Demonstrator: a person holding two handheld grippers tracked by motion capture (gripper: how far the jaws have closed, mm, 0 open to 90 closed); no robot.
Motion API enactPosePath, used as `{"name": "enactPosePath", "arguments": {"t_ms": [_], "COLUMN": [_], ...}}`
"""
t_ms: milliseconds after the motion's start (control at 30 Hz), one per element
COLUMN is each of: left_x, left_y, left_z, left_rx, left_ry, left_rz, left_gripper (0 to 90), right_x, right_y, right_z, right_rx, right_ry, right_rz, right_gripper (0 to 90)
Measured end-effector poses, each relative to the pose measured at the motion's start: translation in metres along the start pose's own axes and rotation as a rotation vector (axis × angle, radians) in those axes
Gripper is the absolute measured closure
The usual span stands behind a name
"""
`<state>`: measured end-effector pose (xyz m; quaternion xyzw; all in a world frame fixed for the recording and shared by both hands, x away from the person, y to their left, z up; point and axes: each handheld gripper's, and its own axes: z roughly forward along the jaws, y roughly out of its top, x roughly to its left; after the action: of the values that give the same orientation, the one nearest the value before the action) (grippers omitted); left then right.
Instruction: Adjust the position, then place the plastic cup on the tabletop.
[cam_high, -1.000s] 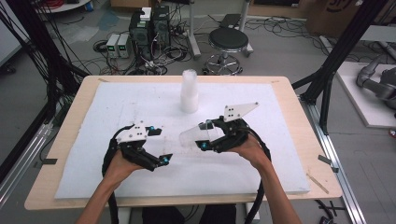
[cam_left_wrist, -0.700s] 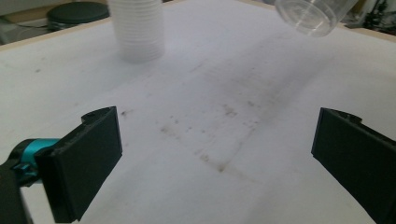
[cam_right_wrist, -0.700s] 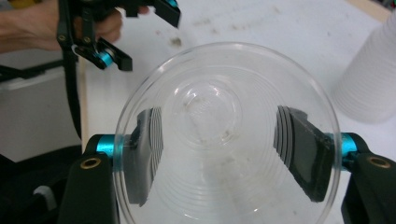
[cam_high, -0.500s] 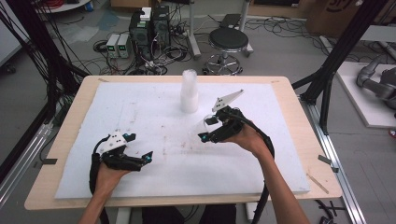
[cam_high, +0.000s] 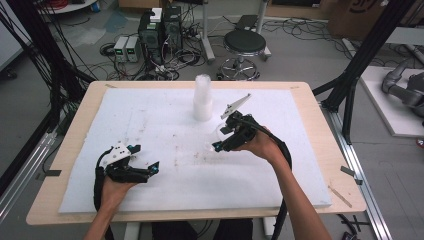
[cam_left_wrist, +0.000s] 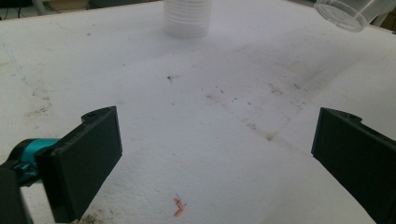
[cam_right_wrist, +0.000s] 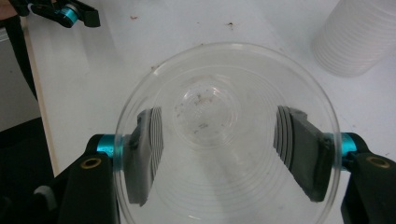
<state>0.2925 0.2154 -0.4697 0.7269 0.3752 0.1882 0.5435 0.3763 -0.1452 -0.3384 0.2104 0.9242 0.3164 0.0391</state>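
Observation:
A single clear plastic cup (cam_right_wrist: 224, 126) is clamped on its sides by my right gripper (cam_right_wrist: 224, 154), its mouth facing the camera. In the high view that cup (cam_high: 216, 137) hangs just above the white foam mat (cam_high: 150, 110), tilted, with the right gripper (cam_high: 220, 145) shut on it. A stack of translucent cups (cam_high: 202, 100) stands upright behind it at the back centre. My left gripper (cam_high: 145, 158) rests low at the front left of the mat. Its jaws stand wide apart with nothing between them (cam_left_wrist: 219, 154). The stack (cam_left_wrist: 187, 18) and the held cup (cam_left_wrist: 350, 11) lie far ahead of it.
The foam mat covers most of a wooden table (cam_high: 320, 130). Black frame posts (cam_high: 360, 60) stand at both sides, and a stool (cam_high: 244, 45) and electronics boxes (cam_high: 160, 30) sit on the floor beyond the far edge. The mat carries small dirt specks (cam_left_wrist: 271, 135).
The left gripper has drawn away from the cup, moving left and down to the mat's front left. The right gripper has carried the cup back and right, closer to the stack.

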Motion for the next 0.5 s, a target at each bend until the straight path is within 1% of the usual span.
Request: {"name": "enactPosePath", "arguments": {"t_ms": [333,500], "left_x": [0.0001,0.001], "left_y": [-0.0008,-0.0011], "left_z": [-0.001,-0.0012], "left_rx": [-0.011,-0.014], "left_ry": [-0.005,-0.007], "left_rz": [0.004,-0.004], "left_gripper": [1.7,1.7], "right_x": [0.0021,0.0011], "right_y": [0.0008,0.0008], "right_z": [0.0006,0.0021], "right_rx": [0.004,0.007], "right_ry": [-0.01,-0.017], "right_rz": [0.007,0.008], "right_gripper": [33.8,33.8]}}
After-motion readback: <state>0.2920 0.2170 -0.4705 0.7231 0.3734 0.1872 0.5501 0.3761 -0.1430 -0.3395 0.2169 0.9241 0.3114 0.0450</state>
